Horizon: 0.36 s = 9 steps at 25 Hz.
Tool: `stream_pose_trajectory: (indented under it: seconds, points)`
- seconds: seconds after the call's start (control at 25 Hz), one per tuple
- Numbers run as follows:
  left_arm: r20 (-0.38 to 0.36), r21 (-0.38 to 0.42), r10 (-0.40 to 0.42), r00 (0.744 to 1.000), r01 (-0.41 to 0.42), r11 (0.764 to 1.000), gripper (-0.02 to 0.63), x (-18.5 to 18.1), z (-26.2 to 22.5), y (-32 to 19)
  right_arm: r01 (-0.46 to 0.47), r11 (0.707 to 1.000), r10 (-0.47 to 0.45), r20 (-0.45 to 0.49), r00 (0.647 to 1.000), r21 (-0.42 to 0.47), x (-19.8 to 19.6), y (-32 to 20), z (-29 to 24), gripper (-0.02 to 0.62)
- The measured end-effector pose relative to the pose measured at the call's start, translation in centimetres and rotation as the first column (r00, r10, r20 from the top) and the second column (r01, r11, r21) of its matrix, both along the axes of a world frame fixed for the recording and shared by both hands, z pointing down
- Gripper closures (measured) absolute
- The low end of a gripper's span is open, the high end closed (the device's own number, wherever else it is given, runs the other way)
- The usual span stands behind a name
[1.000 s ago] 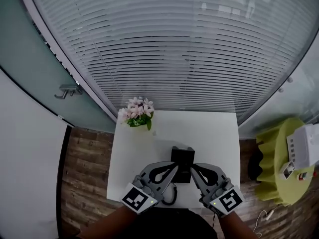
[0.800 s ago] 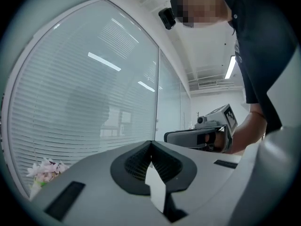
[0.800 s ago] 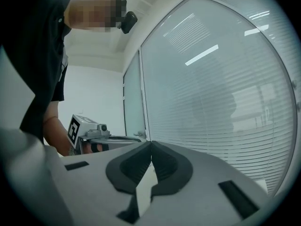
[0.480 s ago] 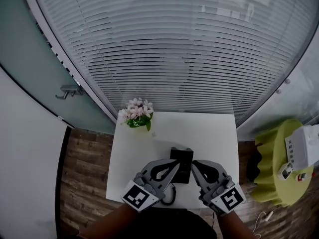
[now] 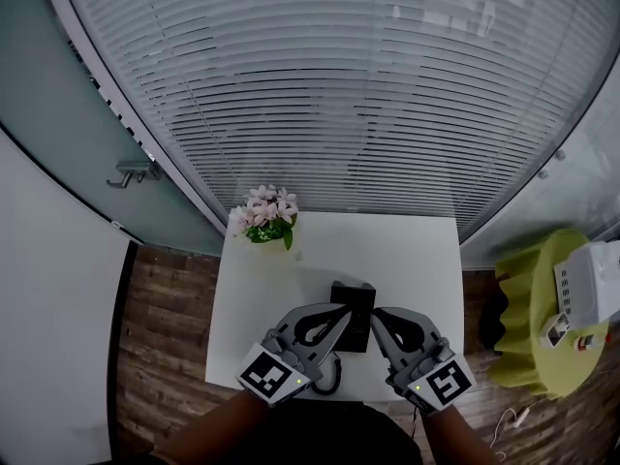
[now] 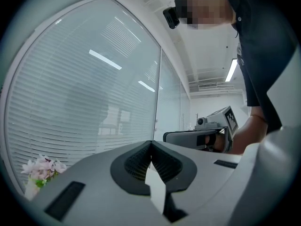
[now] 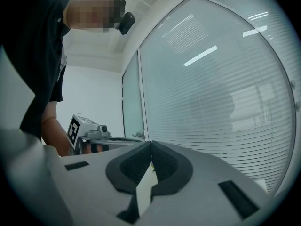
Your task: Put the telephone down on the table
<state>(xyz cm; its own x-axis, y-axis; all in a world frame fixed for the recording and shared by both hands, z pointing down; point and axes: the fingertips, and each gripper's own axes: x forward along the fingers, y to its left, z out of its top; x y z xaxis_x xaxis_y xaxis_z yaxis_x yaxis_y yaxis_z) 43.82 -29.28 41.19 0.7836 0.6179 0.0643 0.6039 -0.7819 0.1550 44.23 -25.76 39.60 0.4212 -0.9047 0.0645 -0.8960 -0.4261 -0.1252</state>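
Observation:
A black telephone (image 5: pixel 353 310) rests on the white table (image 5: pixel 407 260), near its front edge, with its coiled cord (image 5: pixel 330 382) hanging off the front. My left gripper (image 5: pixel 339 314) is at the phone's left side and my right gripper (image 5: pixel 375 316) at its right side, tips angled inward. Both are shut with nothing between the pads. The left gripper view shows its closed jaws (image 6: pixel 151 144) pointing level toward the blinds, with the right gripper (image 6: pixel 207 134) beyond. The right gripper view likewise shows closed jaws (image 7: pixel 151 143) and the left gripper (image 7: pixel 91 135) alongside.
A pot of pink flowers (image 5: pixel 263 216) stands at the table's back left corner. A wall of window blinds (image 5: pixel 339 95) rises behind the table. To the right is a green round stool (image 5: pixel 528 342) with a white device (image 5: pixel 586 289) on it. Wooden floor (image 5: pixel 165 347) surrounds the table.

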Motion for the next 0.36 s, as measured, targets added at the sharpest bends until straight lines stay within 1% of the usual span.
stream_pose_trajectory:
  seconds: [0.36]
  points:
    - [0.000, 0.013, -0.006, 1.000, 0.006, 1.000, 0.597, 0.05, 0.39, -0.26, 0.001, 1.000, -0.001, 0.011, 1.000, -0.001, 0.37, -0.08, 0.17, 0.571]
